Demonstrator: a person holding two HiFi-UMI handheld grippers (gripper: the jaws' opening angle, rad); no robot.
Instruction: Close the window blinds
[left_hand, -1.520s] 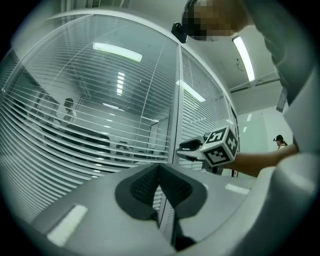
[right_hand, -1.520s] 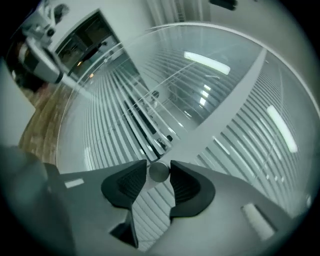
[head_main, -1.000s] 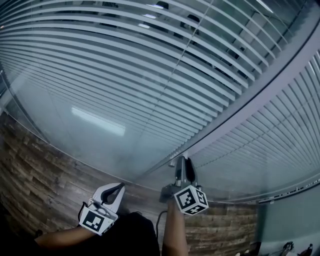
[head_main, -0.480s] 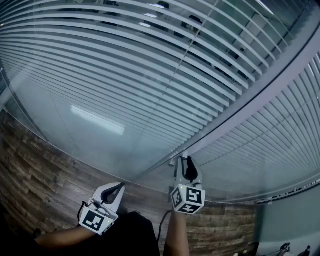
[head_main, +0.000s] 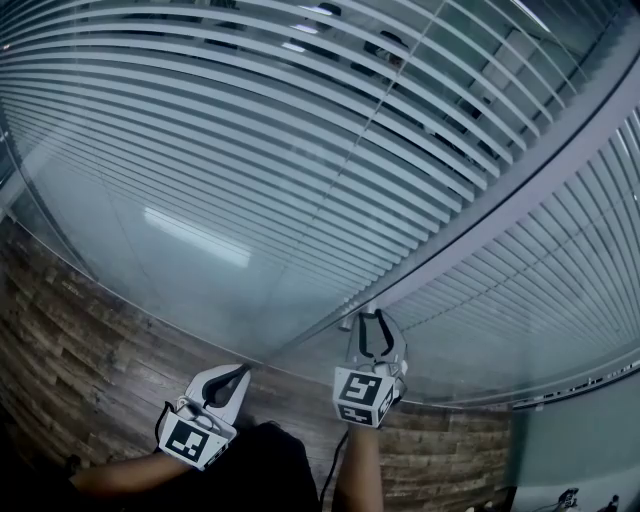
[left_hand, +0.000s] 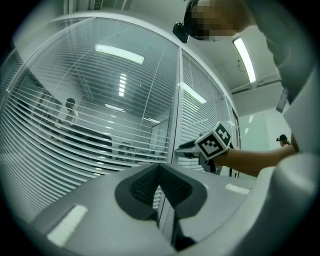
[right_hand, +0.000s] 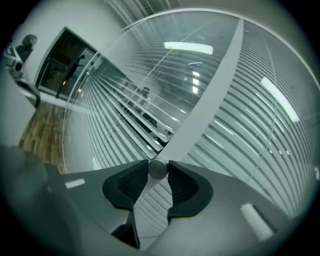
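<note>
Head view is filled by the blinds (head_main: 250, 130), which hang behind glass (head_main: 190, 260) across the far side of the scene. They are made of narrow white horizontal slats in two panels, one to the left and one to the right of a pale post (head_main: 480, 215). The slats are tilted partly open, so thin dark gaps are left between them. In the left gripper view, dim shapes of a room can be made out through those gaps. Strip-light reflections are seen on the glass. Wood planks (head_main: 60, 340) are seen below the left panel.

The right gripper (head_main: 372, 325) is held up against the lower end of the post, between the two panels. In the right gripper view a small round grey knob (right_hand: 157, 169) is seen between its pads (right_hand: 131, 186). The jaws have just been closing, and the knob is now pinched from both sides.

The left gripper (head_main: 238, 375) is held nearer and to the left, just off the glass of the left panel. Its jaws are pressed together at the tips, and nothing is gripped between them.
</note>
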